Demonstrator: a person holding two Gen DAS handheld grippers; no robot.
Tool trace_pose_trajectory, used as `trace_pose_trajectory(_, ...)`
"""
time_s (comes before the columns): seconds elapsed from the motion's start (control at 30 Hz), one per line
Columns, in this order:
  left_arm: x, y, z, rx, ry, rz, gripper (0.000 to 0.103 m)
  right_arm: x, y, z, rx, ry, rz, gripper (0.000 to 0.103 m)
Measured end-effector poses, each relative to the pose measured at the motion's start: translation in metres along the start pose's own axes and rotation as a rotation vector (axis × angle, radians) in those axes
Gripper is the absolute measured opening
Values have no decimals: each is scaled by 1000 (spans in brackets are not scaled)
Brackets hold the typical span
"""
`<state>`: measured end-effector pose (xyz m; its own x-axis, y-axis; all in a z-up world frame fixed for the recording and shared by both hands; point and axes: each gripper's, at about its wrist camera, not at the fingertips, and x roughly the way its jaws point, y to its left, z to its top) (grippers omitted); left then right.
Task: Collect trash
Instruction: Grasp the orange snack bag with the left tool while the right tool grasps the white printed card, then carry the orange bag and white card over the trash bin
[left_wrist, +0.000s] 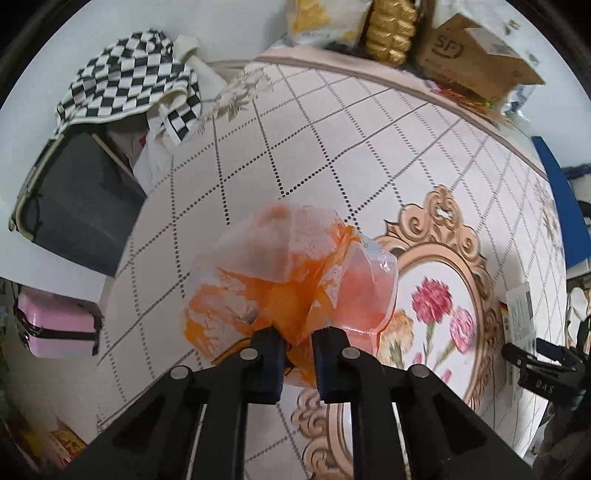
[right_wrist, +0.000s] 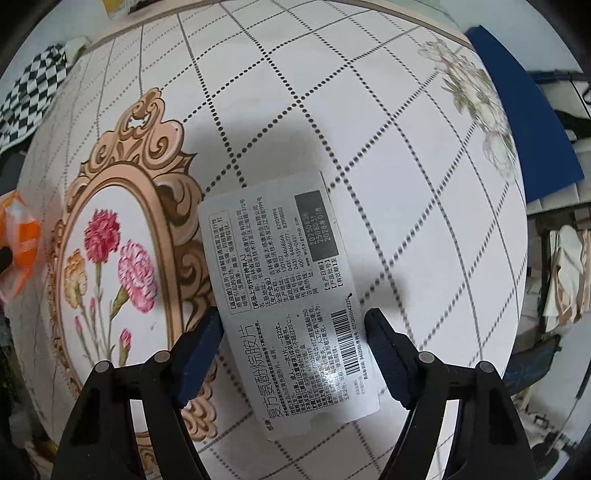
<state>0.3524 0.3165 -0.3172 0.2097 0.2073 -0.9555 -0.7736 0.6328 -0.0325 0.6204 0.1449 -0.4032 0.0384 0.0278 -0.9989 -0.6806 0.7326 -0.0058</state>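
A: Where's the wrapper (left_wrist: 291, 280)?

B: Pinched at its lower edge by the left gripper (left_wrist: 297, 363). Its fingers (left_wrist: 267, 363) are nearly together on the orange plastic, and the crumpled bulk fans away from them over the desk (left_wrist: 332, 147). No clear long axis, it's just a wad.

A: And the box (right_wrist: 284, 306)?

B: Flat white medicine box, printed face up, lying on the desk just beside the flower medallion (right_wrist: 110, 266). In the right wrist view its long axis runs from the bottom of the picture up and slightly left, so roughly along the way the gripper looks. The barcode end is nearer the camera.

A: Does the right gripper (right_wrist: 291, 350) have it?

B: Its fingers (right_wrist: 201, 350) stand wide, one at each long edge. The left one is at the edge; the right shows a sliver of gap. I can't tell whether they press it.

A: Anything else around?

B: A checkered cloth (left_wrist: 133, 85) and a cardboard carton (left_wrist: 476, 55) at the far rim.
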Motion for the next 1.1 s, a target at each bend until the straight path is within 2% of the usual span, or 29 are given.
trace_pose_trajectory(0.23,-42,-4,-27,43,-56,-16,9,-34,1,-47,85,-69,41,79)
trace_pose_trajectory(0.37,-72,-9,-47,77,-93,-17,9,-61,10,-88,112,-119,67,78)
trace_pose_trajectory(0.4,-82,-10,-55,89,-105,-16,9,-69,14,-101,118,-131,70,78)
trace_pose_trajectory(0.43,-90,-11,-62,97,-114,-20,9,-79,20,-97,122,-138,75,78)
trace_pose_trajectory(0.57,-121,-6,-93,130,-144,-26,9,-111,38,-121,145,-176,95,78)
trace_pose_trajectory(0.63,-137,2,-112,138,-157,-46,9,-124,44,-141,147,-198,95,78)
trace_pose_trajectory(0.83,-182,32,-180,180,-195,-121,9,-172,82,-237,146,-257,88,78)
trace_pose_trajectory(0.93,-204,53,-219,216,-221,-162,9,-191,104,-293,164,-291,84,78)
trace_pose_trajectory(1.1,-230,90,-284,265,-214,-230,9,-212,138,-401,256,-315,101,78)
